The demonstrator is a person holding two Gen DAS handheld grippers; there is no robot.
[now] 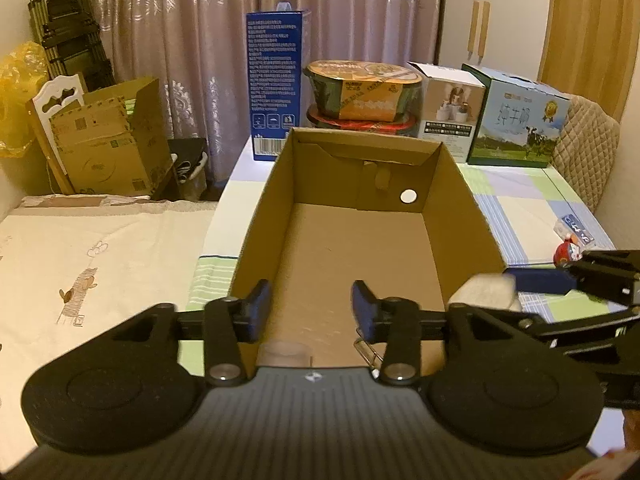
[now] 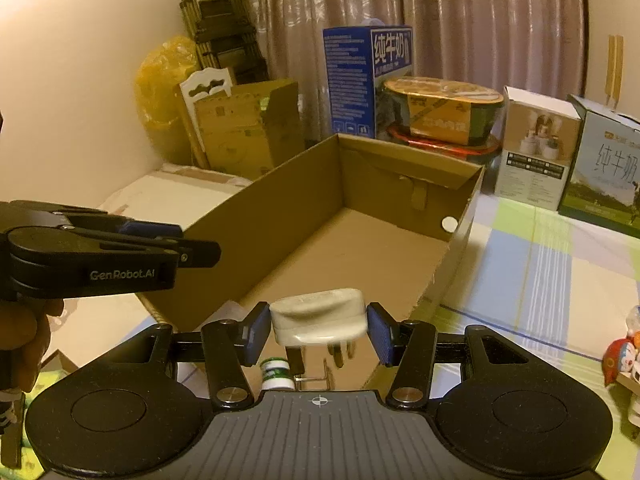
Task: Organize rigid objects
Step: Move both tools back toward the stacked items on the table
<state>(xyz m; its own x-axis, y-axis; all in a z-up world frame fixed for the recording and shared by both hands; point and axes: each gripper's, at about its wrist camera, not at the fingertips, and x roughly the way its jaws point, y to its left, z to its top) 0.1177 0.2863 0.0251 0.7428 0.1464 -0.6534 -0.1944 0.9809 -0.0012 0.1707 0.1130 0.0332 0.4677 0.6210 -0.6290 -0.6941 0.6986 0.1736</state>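
An open cardboard box [image 1: 464, 208] lies lengthwise on the checked tablecloth. My left gripper [image 1: 310, 312] hangs open over its near end with nothing between the pads. Below it, on the box floor, lie a clear roll [image 1: 284, 354] and a metal clip [image 1: 366, 350]. In the right wrist view my right gripper [image 2: 319, 332] hovers at the box's near right corner. A white plug [image 2: 320, 316], prongs down, sits between its pads, which look slightly parted from its sides. The plug [image 1: 486, 292] is blurred in the left wrist view. A small green-and-white roll [image 2: 275, 374] shows beneath it.
Behind the cardboard box stand a tall blue carton [image 1: 274, 84], stacked noodle bowls [image 1: 362, 92], a white box [image 1: 452, 104] and a milk carton [image 1: 518, 120]. A small red toy [image 1: 566, 252] lies right of it. A bed [image 1: 100, 264] and stacked cardboard [image 1: 108, 144] are on the left.
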